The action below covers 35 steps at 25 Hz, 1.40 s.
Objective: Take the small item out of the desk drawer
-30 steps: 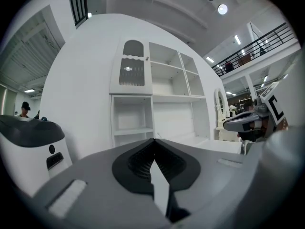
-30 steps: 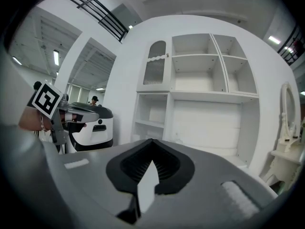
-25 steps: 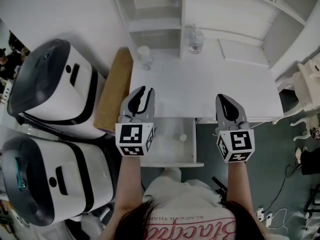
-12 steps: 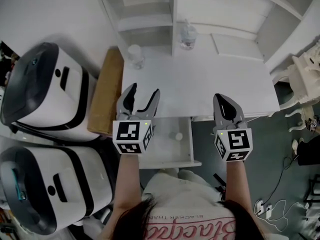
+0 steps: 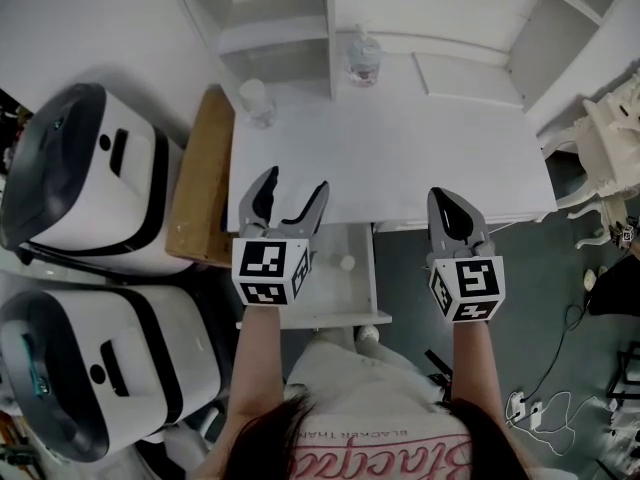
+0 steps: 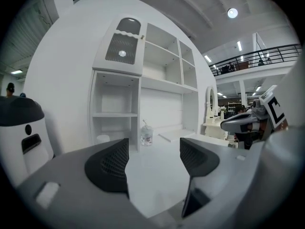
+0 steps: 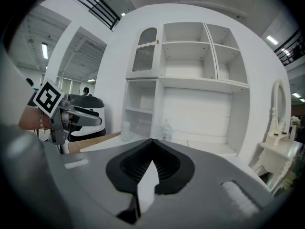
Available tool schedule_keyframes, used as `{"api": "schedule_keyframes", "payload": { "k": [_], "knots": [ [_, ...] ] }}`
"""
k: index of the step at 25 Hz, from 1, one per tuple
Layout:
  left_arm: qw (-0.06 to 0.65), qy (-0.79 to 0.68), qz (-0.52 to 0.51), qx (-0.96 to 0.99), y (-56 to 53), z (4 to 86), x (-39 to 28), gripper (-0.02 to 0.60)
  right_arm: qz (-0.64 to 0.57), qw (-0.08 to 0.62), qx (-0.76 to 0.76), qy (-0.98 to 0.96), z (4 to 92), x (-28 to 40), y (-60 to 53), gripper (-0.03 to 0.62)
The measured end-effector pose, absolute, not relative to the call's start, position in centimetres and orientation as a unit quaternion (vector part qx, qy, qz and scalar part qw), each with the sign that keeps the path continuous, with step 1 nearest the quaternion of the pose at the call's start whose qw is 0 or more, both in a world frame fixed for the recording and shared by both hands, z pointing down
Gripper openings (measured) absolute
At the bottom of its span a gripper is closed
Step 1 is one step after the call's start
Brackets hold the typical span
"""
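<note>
**Left jaws swinging open above the open drawer**

The left gripper (image 5: 293,183) is holding its jaws spread wide with nothing between them. They have just been opening: a second ago they were nearly together. In the left gripper view only the bare white desk (image 5: 400,158) is showing in the gap. The right gripper (image 5: 445,200) is keeping its jaws pressed together and empty, as before. Both grippers are pointing towards the back of the desk, their tips over its front edge, much where they were.

The drawer (image 5: 330,318) is standing pulled out under the desk front, just as earlier. The small item (image 5: 347,263), white and round, is lying on the drawer floor in the same spot, just right of the left gripper's marker cube and clear of both grippers. That cube is covering the drawer's left part from above, and the desk edge is hiding its rear.

At the back of the desk a clear bottle (image 5: 364,58) and a cup (image 5: 256,100) are standing in front of the white shelf unit (image 5: 275,38). A wooden board (image 5: 195,193) is lying along the desk's left side, with two large black-and-white machines (image 5: 85,178) beyond it. Cables (image 5: 540,408) are trailing on the floor to the right.
</note>
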<state>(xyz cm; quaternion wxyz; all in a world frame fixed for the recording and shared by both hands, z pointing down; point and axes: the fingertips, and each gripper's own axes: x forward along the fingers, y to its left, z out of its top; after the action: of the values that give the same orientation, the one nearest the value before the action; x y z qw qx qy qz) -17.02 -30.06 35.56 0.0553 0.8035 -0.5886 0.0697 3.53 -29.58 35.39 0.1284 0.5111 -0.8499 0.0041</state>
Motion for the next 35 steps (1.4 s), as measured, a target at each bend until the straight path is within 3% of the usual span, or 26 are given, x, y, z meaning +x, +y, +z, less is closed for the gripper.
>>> {"api": "schedule_keyframes", "payload": {
  "k": [6, 35],
  "knots": [
    [0.076, -0.597, 0.08, 0.795, -29.5, 36.9, -15.7, 0.399, 0.015, 0.133, 0.506, -0.852, 36.2, 5.6, -29.2, 0.002],
    [0.234, -0.514, 0.247, 0.787, -25.3, 54.6, -9.2, 0.341, 0.152, 0.193, 0.529, -0.812, 48.1, 12.0, -26.2, 0.002]
  ]
}}
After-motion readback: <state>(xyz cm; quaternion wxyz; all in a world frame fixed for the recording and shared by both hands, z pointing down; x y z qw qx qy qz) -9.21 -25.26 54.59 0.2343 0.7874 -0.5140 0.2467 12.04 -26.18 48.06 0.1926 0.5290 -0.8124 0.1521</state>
